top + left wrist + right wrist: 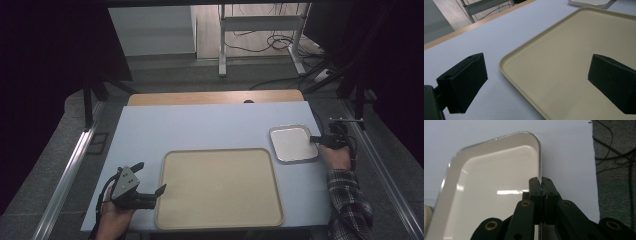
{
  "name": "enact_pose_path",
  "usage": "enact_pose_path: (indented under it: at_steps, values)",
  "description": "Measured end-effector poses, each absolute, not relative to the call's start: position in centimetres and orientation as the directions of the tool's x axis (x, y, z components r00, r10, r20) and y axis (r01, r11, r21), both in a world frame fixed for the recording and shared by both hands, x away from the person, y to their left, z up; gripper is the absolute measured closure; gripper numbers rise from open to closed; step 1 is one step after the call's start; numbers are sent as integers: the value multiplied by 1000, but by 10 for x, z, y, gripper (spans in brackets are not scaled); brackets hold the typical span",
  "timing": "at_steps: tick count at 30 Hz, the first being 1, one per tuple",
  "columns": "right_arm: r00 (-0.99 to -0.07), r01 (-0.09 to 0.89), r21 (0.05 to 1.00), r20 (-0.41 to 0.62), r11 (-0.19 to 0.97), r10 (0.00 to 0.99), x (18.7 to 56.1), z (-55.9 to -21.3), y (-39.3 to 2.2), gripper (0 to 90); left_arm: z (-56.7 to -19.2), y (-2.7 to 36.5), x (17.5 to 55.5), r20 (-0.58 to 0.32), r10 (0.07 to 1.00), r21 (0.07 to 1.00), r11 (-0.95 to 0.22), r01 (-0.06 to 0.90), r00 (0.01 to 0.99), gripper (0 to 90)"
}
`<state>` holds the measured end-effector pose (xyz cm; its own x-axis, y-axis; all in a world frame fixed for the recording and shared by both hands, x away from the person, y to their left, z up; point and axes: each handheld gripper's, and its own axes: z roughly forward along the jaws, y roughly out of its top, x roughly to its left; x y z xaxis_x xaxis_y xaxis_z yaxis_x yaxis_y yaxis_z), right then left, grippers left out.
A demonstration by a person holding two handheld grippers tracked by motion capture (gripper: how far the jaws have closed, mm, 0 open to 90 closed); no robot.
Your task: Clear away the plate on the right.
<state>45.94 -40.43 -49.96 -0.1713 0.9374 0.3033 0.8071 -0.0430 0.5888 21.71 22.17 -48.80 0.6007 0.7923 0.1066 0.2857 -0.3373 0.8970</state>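
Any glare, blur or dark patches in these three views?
High view: dark at both sides, table evenly lit. Right gripper view: bright glare streaks on the small metal tray. Left gripper view: the near jaws look soft, the beige tray sharper.

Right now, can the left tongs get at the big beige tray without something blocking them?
Probably yes. The left tongs are open beside the beige tray, one jaw already over its near corner, and nothing lies between them.
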Motion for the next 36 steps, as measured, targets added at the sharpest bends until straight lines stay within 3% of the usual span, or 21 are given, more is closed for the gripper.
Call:
enact_pose_path:
  at_steps: [13, 36]
  values:
    - [-179, 781, 615, 385, -108, 905, 450, -489, -402, 886, -487, 222, 217, 110, 795, 898, -337, 284, 597, 20]
    - [-227, 759, 643, 411, -104, 883, 424, -476, -390, 886, -486, 222, 217, 116, 794, 900, -338, 275, 597, 19]
